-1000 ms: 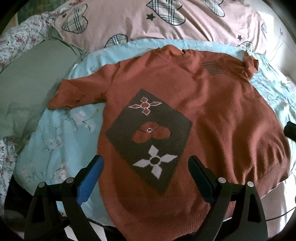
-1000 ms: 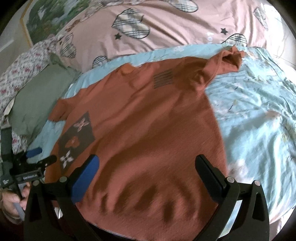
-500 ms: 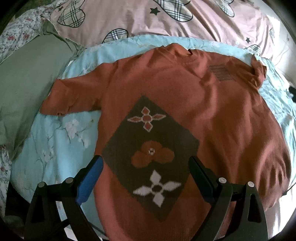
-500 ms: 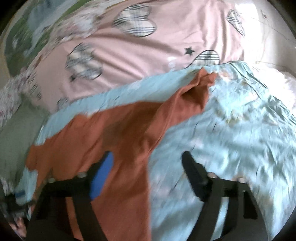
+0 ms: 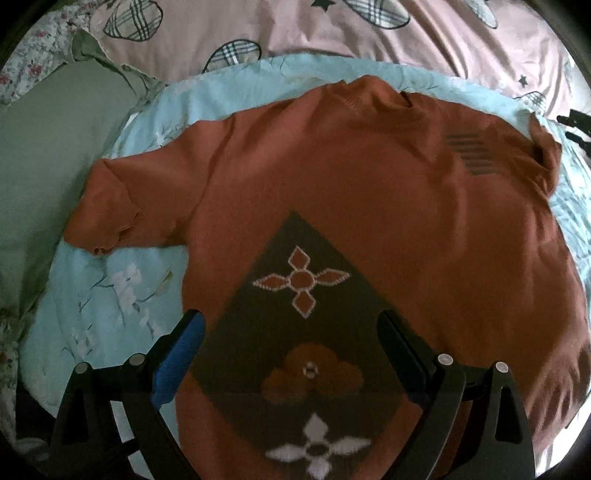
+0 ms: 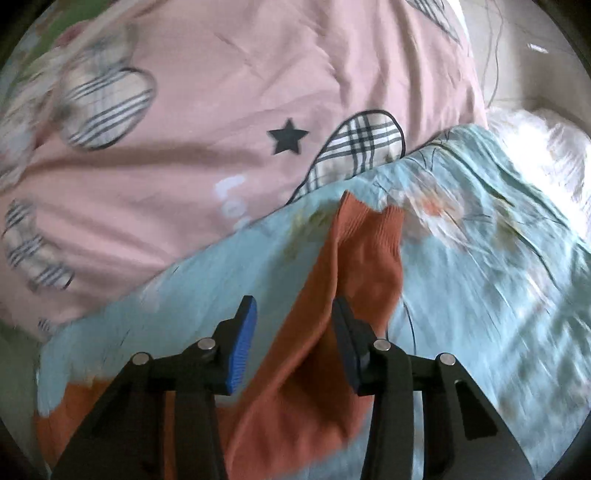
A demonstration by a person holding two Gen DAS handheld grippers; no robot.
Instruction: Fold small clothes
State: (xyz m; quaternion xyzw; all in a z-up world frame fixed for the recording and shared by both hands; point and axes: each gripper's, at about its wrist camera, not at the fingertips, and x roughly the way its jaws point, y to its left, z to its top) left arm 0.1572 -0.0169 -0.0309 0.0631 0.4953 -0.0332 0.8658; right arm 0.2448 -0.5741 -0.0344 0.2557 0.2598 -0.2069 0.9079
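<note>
A rust-orange sweater (image 5: 369, 192) lies spread flat, front up, on a light blue flowered sheet (image 5: 92, 295). It has a dark diamond patch (image 5: 295, 332) with flower motifs. My left gripper (image 5: 291, 332) hovers open over that patch, with nothing between its fingers. The sweater's left sleeve (image 5: 110, 206) points out to the left. In the right wrist view the other sleeve (image 6: 365, 258) runs up between the fingers of my right gripper (image 6: 293, 317). Its jaws are closing around the sleeve, with a gap still showing at the blue pad (image 6: 242, 332). That gripper's tip (image 5: 576, 125) shows at the far right edge.
A pink duvet (image 5: 295, 29) with plaid hearts and stars lies along the far side of the sheet, also in the right wrist view as the pink duvet (image 6: 221, 110). A green pillow (image 5: 44, 166) sits at the left. Bright white bedding (image 6: 535, 147) lies beyond the sheet's right end.
My right gripper swept right along the sweater to its sleeve end and its jaws narrowed around the sleeve. My left gripper moved in closer over the diamond patch, still open.
</note>
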